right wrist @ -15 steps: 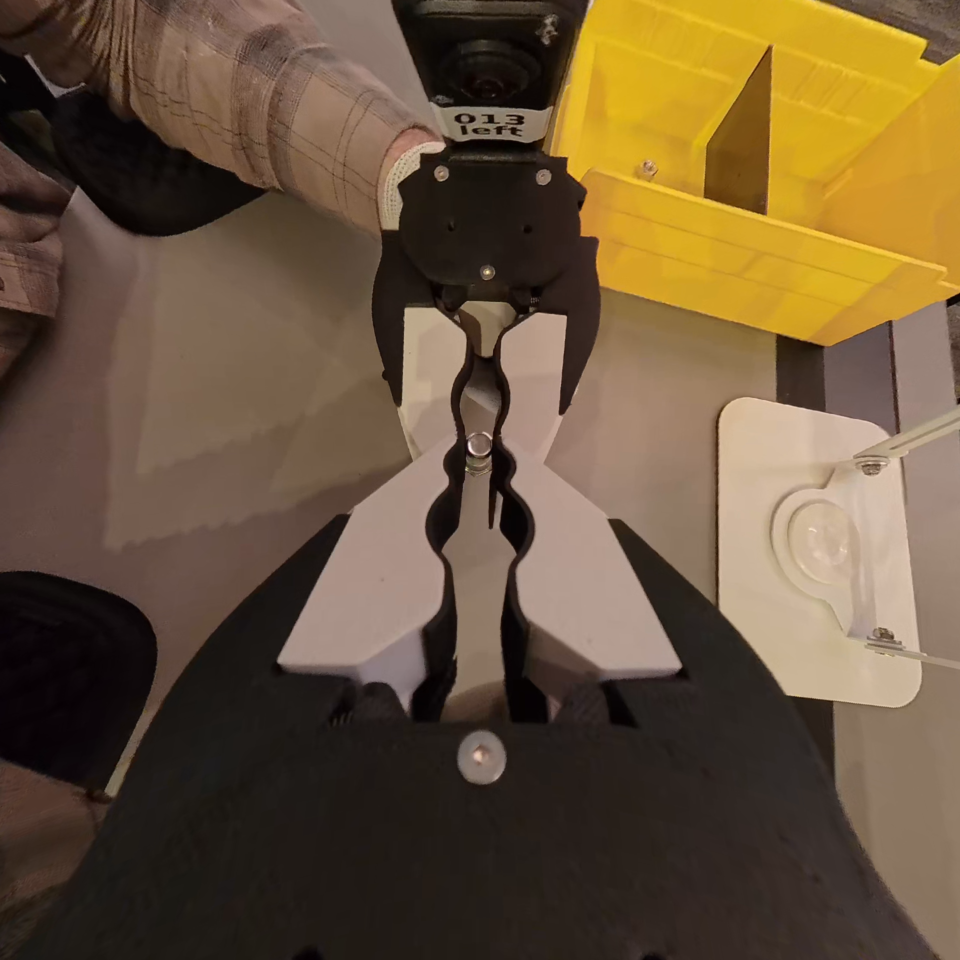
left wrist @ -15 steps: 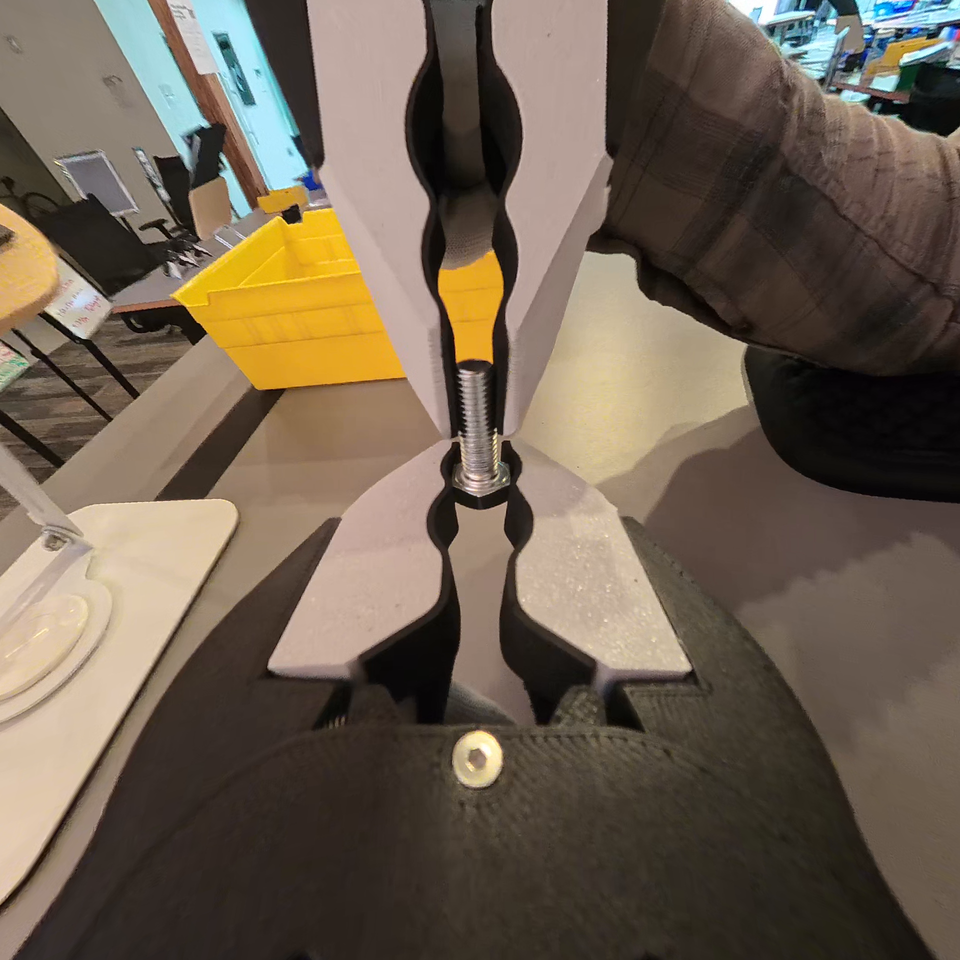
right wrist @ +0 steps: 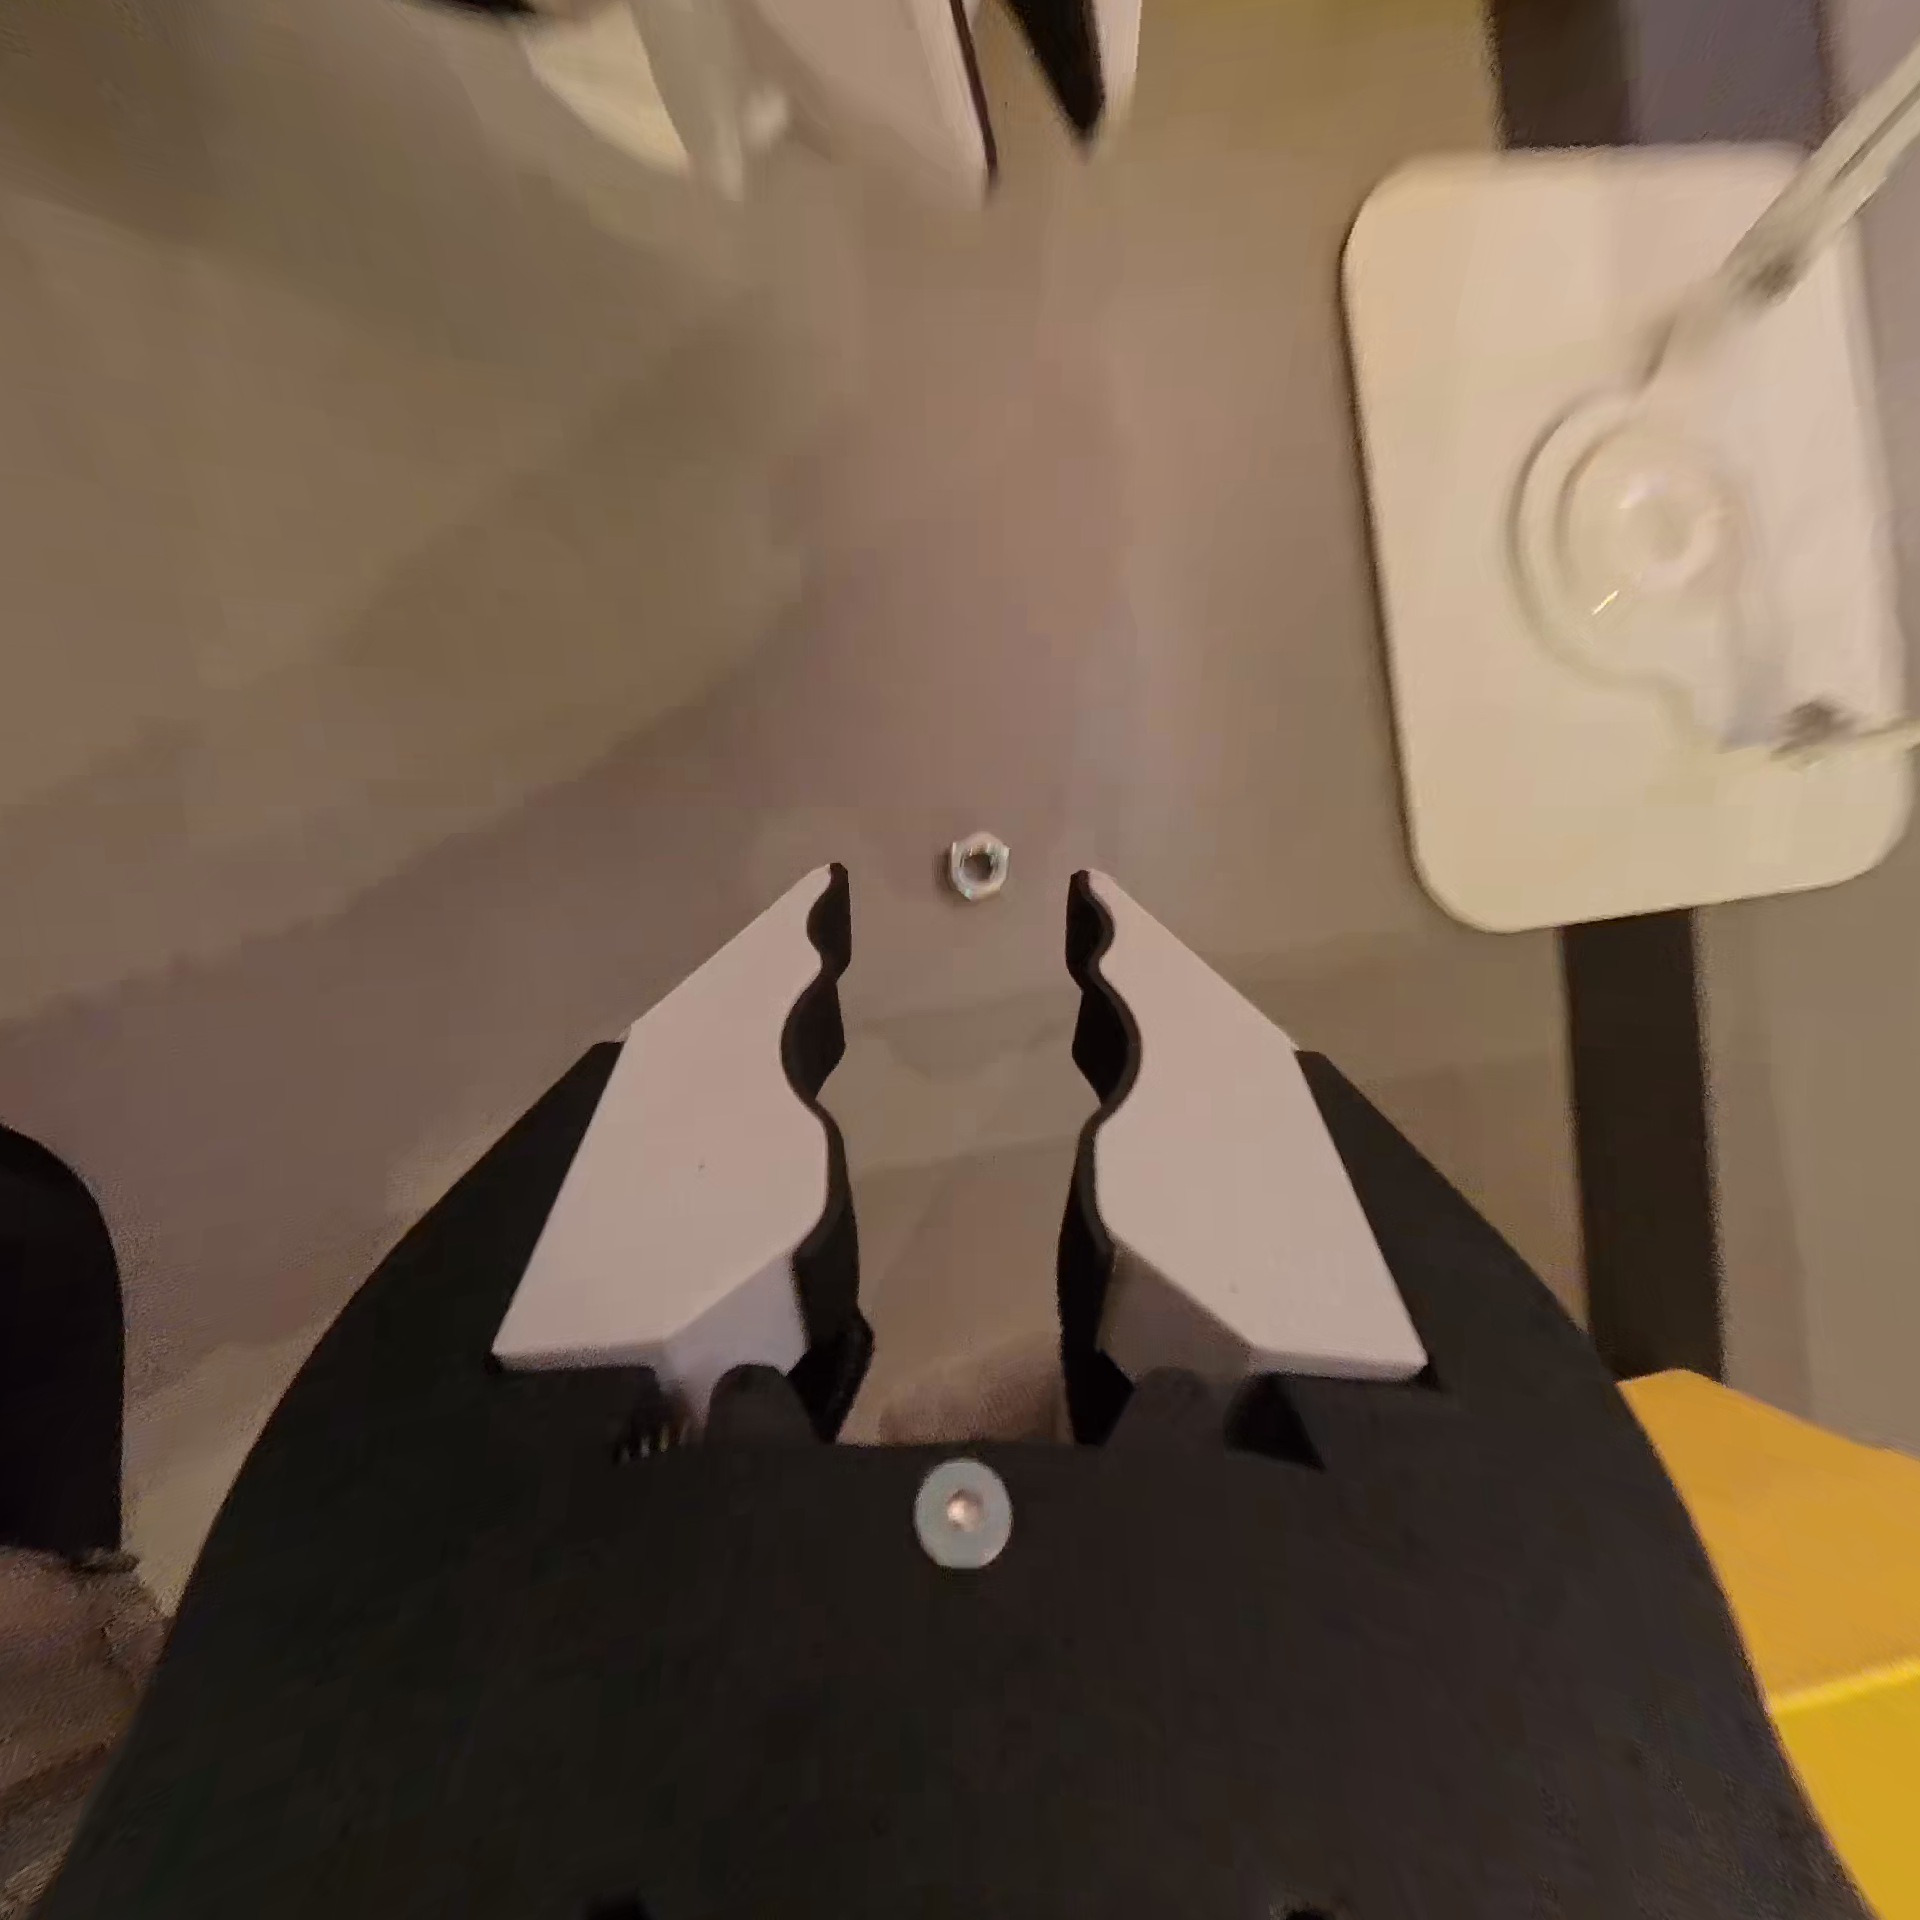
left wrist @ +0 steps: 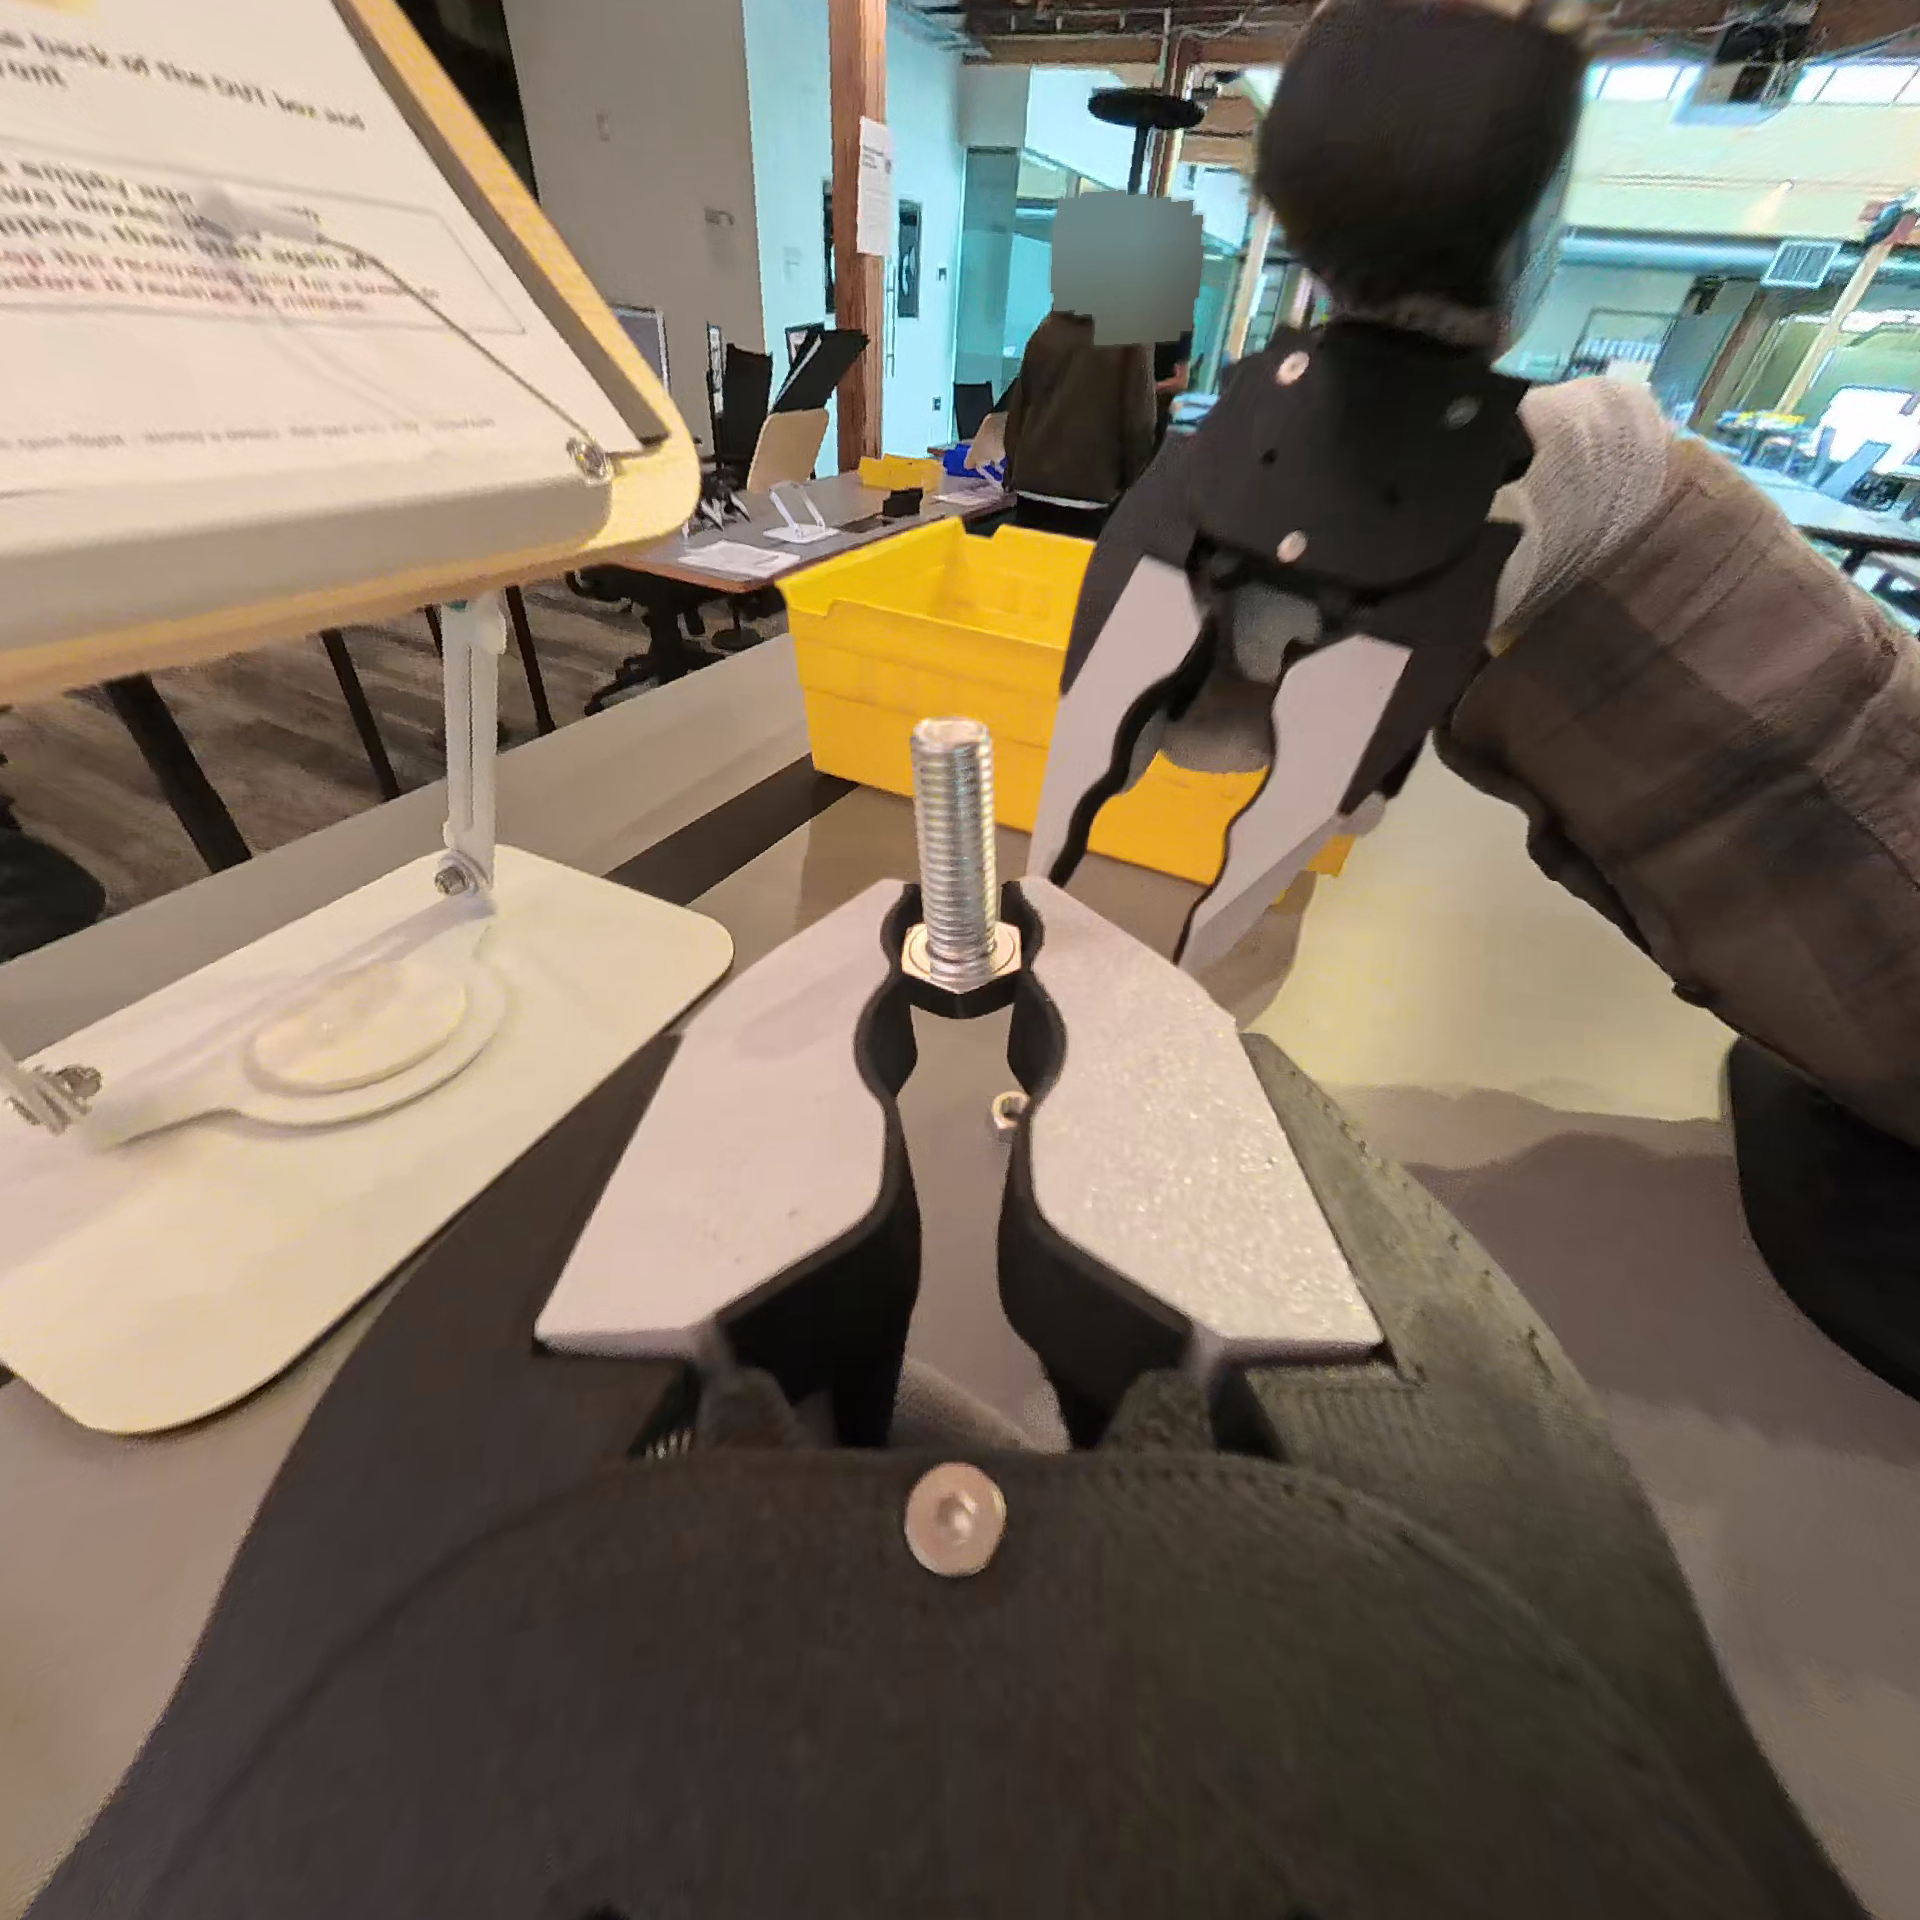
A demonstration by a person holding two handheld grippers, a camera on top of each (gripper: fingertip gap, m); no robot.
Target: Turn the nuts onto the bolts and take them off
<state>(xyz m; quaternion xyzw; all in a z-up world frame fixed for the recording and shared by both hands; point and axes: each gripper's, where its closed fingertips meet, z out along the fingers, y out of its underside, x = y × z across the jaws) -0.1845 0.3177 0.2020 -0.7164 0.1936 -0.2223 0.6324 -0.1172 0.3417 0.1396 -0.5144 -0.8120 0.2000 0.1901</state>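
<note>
One bolt (left wrist: 952, 842) stands upright, threads up, with its hexagonal head (left wrist: 958, 961) clamped between the tips of the left gripper (left wrist: 958, 940), whose two grey fingers are drawn together around it. One small nut (right wrist: 974, 868) lies flat and loose on the grey table (right wrist: 520, 623); in the left wrist view the same nut (left wrist: 1005, 1112) shows through the gap between the left gripper's fingers, on the table below the bolt. The right gripper (right wrist: 958, 883) hangs over that nut with its two fingers spread apart and nothing between them; the nut sits just beyond the tips, touching neither. In the left wrist view the right gripper (left wrist: 1132, 914) is seen farther off, to the right of the bolt and clear of it, tips pointing down, held by a hand in a plaid sleeve (left wrist: 1704, 727). One yellow bin (left wrist: 935, 665) stands on the table behind the bolt. One white stand base (left wrist: 343, 1091) rests to the left, carrying a tilted board with a printed sheet (left wrist: 260, 312). One person (left wrist: 1086, 416) stands in the background near other tables.
</note>
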